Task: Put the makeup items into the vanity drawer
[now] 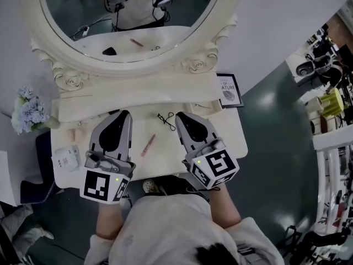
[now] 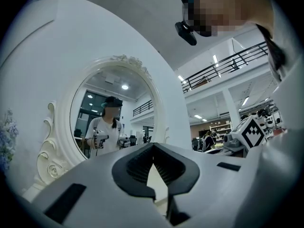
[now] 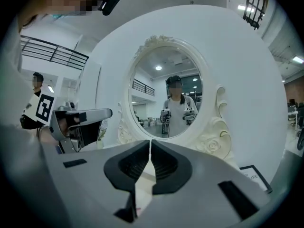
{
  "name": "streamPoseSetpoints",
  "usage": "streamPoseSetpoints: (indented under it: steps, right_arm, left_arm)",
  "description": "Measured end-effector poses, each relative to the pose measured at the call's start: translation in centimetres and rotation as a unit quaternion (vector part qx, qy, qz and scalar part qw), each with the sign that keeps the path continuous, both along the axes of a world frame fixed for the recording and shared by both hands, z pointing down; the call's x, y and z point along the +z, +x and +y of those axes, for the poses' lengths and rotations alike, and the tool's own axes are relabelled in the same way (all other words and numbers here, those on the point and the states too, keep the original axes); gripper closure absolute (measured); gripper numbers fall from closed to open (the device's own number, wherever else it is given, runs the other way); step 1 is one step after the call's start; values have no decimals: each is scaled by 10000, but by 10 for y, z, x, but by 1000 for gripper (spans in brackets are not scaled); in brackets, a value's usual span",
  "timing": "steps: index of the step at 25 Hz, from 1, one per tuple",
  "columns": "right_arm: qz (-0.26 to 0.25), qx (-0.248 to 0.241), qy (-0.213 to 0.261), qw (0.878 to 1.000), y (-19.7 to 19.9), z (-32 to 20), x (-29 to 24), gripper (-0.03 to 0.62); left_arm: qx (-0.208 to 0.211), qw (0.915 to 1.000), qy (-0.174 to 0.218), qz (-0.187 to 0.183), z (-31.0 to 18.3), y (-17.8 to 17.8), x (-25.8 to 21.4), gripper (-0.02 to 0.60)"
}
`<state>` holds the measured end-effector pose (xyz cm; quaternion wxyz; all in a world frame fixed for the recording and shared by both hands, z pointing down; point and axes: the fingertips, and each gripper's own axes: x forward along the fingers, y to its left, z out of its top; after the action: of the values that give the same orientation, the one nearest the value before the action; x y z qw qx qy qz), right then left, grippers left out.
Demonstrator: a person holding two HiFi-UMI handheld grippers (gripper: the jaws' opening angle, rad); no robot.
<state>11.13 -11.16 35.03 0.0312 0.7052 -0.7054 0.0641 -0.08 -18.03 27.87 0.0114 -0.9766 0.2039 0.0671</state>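
1. You held the left gripper (image 1: 122, 114) low over the left half of the tabletop (image 1: 231, 132). Its jaws were pressed together at the tips and had nothing between them.
2. You held the right gripper (image 1: 177, 115) over the right half of the tabletop, pointed at the mirror (image 1: 132, 21). Its jaws were together too, with only a hairline gap, and they were empty.
3. The makeup was all out on the tabletop:
   - A pink stick (image 1: 148, 145) lay between the 2 grippers.
   - A black wire tool (image 1: 166, 120) lay near the tip of the right gripper.
   - A small pale bottle (image 1: 71, 132) and a white box (image 1: 67, 159) sat at the left edge.
4. I judged the task to be at its start, because no item had been lifted and none showed inside a drawer.
5. The drawer front was mostly hidden under your grippers and body. Only a round knob (image 1: 149, 186) showed below the front edge, so I could not tell whether the drawer was open.
6. Every item had yet to be picked up and placed inside.
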Motion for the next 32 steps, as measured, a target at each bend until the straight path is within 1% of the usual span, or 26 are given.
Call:
streamPoseSetpoints:
  steps: [7, 13, 16, 24, 32]
  right_arm:
    - [-124, -308, -495, 9982, 3, -24, 32, 568]
    - [-519, -501, -980, 9926, 5, -34, 72, 568]
    - [-639, -555, -1219, 9889, 5, -37, 92, 568]
    - [-680, -712, -1758, 9795, 3, -43, 132, 568]
    - [-699, -726, -2318, 9675, 3, -41, 172, 568]
  left_arm:
    - [-306, 9995, -48, -7, -12, -4, 3, 568]
    - [-563, 9983, -158, -82, -19, -9, 12, 568]
    - [-681, 9974, -202, -121, -22, -13, 16, 567]
    - [-1005, 9942, -336, -206, -28, -27, 27, 566]
    - [-1240, 9909, -465, -235, -31, -40, 37, 566]
